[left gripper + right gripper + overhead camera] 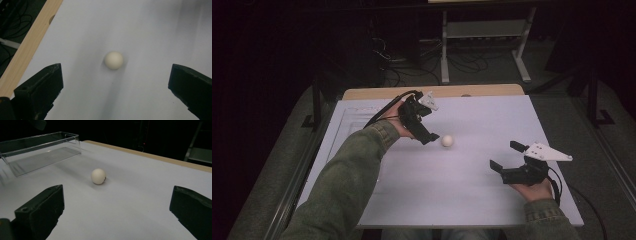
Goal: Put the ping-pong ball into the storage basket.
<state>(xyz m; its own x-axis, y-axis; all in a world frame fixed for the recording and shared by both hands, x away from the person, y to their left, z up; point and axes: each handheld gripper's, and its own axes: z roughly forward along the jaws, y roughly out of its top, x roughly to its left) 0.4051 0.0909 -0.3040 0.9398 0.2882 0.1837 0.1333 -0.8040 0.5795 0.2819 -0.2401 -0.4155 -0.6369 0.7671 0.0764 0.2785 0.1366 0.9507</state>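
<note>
- We hold the left hand-held gripper point(432, 134) just beside the ball point(447, 141), jaws wide, nothing held.
- Right hand-held gripper point(507, 160) waits well apart, also wide.
- Ball lies free mid-surface point(472, 195).
- Risk, as we judge it: a jaw nudges the ball and it rolls away.
- White surface, clear bin point(40, 150) far-left; dark room with cables.

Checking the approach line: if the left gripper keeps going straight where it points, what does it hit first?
Probably the white ball, centred between the open left gripper's jaws; nothing else lies between them. Depth is unclear.
</note>
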